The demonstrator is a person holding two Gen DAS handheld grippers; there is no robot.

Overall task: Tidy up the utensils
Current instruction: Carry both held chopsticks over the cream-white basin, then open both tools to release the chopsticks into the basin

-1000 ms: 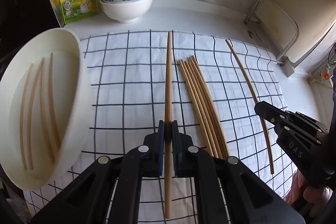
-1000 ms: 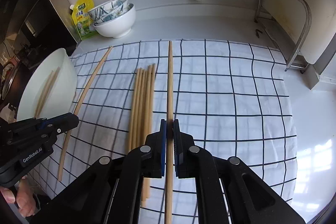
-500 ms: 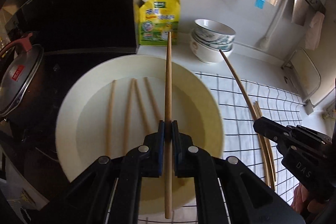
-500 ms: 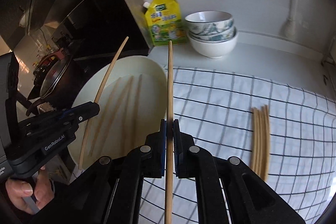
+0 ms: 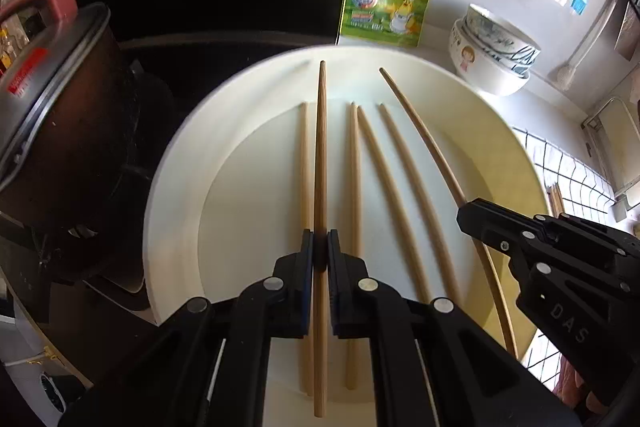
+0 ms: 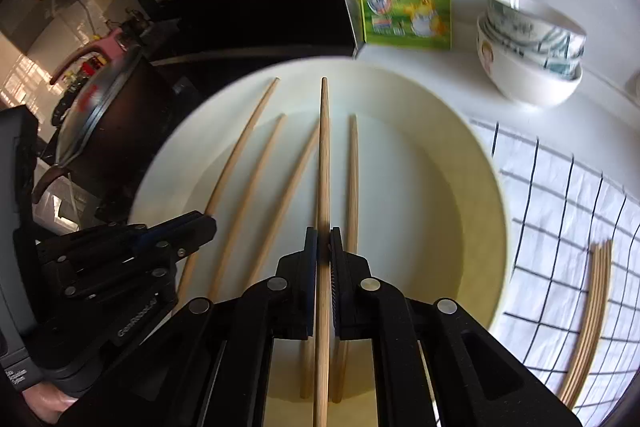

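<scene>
My left gripper (image 5: 320, 251) and right gripper (image 6: 323, 247) jaws each pinch one chopstick (image 5: 320, 163) over the white plate (image 5: 176, 163) at frame centre. Released crooked, either could land across the four chopsticks lying there, or roll off.

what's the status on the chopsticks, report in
Left tongs shut on a chopstick, right tongs shut on another. Both over the plate, four chopsticks lying in it. A bundle left on the cloth.
</scene>
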